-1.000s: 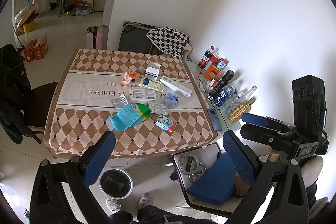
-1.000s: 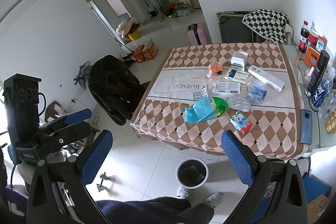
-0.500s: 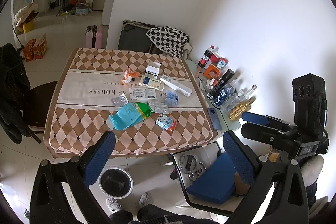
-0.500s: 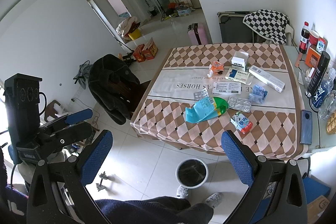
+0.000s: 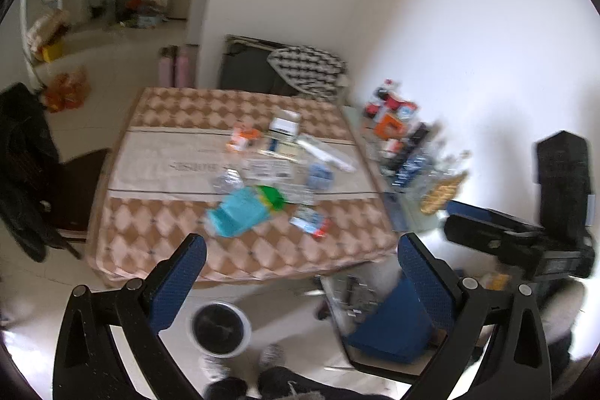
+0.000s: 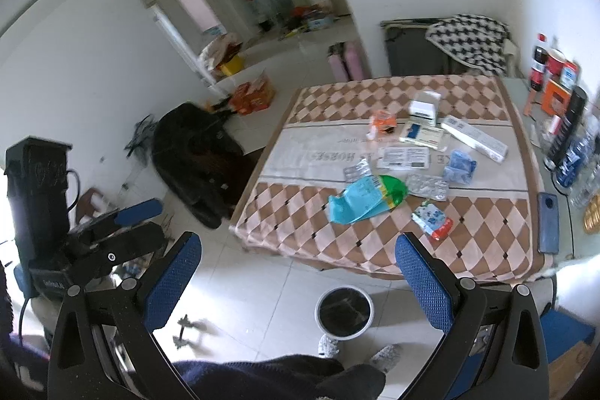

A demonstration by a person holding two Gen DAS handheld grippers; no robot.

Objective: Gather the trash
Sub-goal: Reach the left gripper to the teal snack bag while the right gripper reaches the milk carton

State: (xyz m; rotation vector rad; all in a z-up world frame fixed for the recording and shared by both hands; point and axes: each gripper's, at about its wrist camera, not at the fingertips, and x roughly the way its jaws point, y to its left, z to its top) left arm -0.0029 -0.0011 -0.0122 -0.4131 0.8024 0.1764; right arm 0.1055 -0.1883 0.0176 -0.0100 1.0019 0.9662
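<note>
Both my grippers are up in the air, short of the table (image 6: 498,250), fingers spread wide, nothing held. Left gripper (image 5: 300,272): blue pads well apart, view motion-blurred. Right gripper (image 6: 296,272): same wide gap, sharper view.

Trash is all on the checked tablecloth, ahead of my fingertips:
- teal-and-green bag (image 6: 365,199), nearest, ahead between the right fingers; in the left view (image 5: 245,210) just beyond the left finger tip.
- small red-and-blue packet (image 6: 433,220), just beyond the right finger of the right gripper.
- blister packs (image 6: 427,186) just past the bag; a second one (image 6: 358,171) at the bag's far left.
- crumpled blue wrapper (image 6: 459,165) and flat white label sheet (image 6: 405,158) further out.
- orange packet (image 6: 382,122), white box (image 6: 423,107), flat carton (image 6: 422,135) and long white box (image 6: 474,137) at the far row.

Bin (image 6: 345,312) stands on the floor below the near table edge, between the right fingers; in the left view (image 5: 220,328) beside the left finger. Phone (image 6: 548,227) lies right of the right finger, at the table's edge. Bottles (image 6: 570,130) crowd the far right side.
</note>
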